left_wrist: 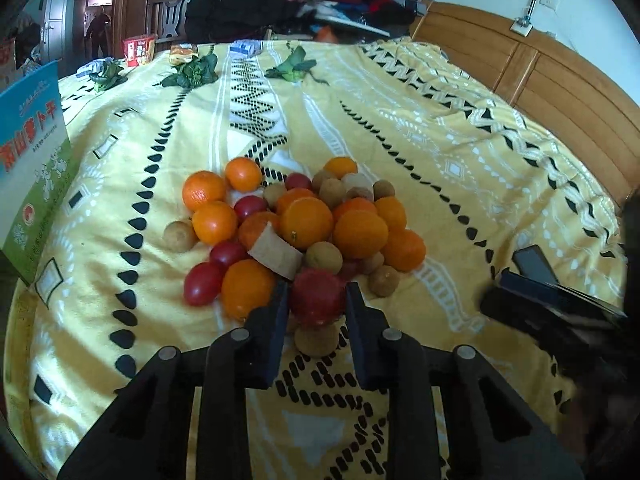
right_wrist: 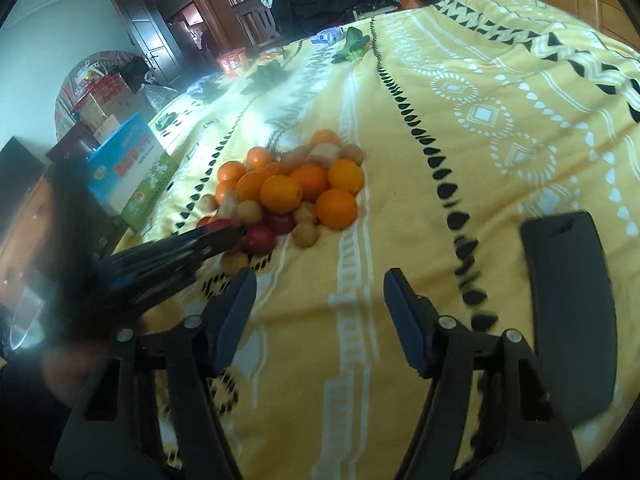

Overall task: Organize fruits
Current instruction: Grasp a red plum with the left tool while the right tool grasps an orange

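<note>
Red tomato [left_wrist: 317,297], pile's six-o'clock edge: pinched by left gripper [left_wrist: 316,300]. Right gripper [right_wrist: 320,300] spread, idle. Step: sorting pick. Next: lift clear without rolling oranges [left_wrist: 306,222].

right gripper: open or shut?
Open. The right gripper shows bare blanket between its fingers, short of the fruit pile.

Soft daylight, whitish glare upper left in right view, motion-blurred, fisheye-bent edges.
</note>
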`<state>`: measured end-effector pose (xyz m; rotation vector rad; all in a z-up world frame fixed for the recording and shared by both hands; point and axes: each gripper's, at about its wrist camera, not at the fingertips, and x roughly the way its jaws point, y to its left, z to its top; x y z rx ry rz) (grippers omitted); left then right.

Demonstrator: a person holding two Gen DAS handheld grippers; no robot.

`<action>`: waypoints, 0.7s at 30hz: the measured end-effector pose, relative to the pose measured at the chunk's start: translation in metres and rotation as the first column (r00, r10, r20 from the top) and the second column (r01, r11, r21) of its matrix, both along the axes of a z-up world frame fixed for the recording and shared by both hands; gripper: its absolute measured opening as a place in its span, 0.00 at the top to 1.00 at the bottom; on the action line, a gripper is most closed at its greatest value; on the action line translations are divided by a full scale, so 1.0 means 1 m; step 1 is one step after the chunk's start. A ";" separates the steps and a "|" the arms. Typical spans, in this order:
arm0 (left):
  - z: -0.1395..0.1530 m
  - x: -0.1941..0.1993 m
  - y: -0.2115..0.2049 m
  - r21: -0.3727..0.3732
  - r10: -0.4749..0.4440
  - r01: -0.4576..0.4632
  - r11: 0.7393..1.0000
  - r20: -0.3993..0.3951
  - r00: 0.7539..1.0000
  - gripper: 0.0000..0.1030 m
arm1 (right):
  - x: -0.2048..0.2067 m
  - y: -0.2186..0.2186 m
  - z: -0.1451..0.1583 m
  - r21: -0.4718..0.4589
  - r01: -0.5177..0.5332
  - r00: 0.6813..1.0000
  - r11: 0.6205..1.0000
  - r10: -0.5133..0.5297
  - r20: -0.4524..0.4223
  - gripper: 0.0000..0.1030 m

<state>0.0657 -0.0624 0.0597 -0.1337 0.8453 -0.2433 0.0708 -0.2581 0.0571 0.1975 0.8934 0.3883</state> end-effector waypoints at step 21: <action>0.027 -0.010 0.016 -0.018 0.034 -0.033 0.999 0.025 0.999 0.73 | 0.058 0.026 -0.023 -0.071 -0.042 0.999 0.997 0.042 -0.009 0.64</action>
